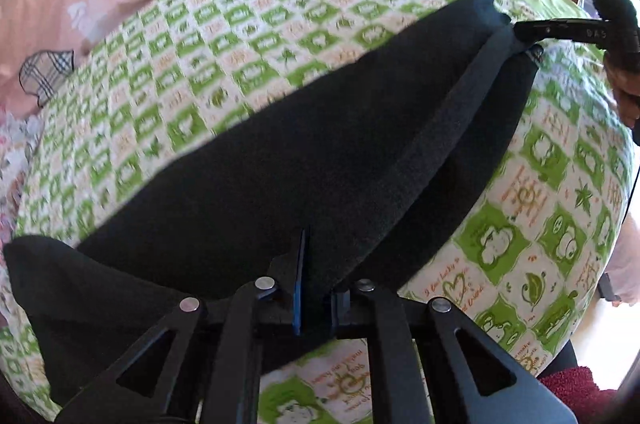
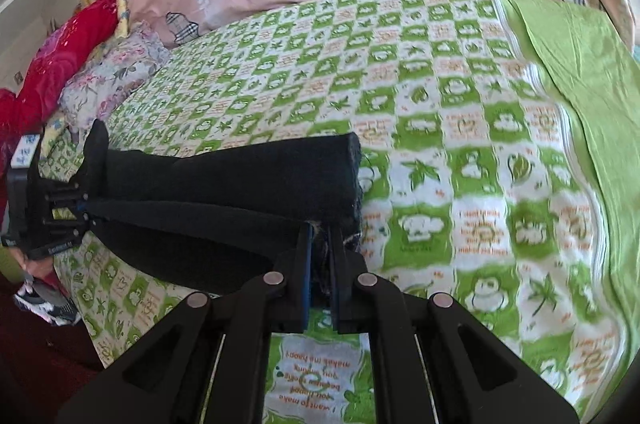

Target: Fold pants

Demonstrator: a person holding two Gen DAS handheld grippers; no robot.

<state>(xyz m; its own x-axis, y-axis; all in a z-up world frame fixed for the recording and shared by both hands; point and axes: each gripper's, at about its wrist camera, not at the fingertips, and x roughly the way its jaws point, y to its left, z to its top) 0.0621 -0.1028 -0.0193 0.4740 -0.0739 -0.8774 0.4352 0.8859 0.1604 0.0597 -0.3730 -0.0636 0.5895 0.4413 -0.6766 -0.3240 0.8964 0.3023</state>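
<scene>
Both grippers, left point(image 1: 316, 298) and right point(image 2: 320, 264), pinch the pants point(image 1: 320, 151) above the blanket point(image 1: 540, 224); slack grip risks a dropped, uneven fold.

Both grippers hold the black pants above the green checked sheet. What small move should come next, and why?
Probably lower both ends together onto the sheet. The left gripper and the right gripper are each shut on an end of the black pants, which hang stretched between them, folded lengthwise, over the green checked sheet. Laying them flat would prepare the next fold.
</scene>
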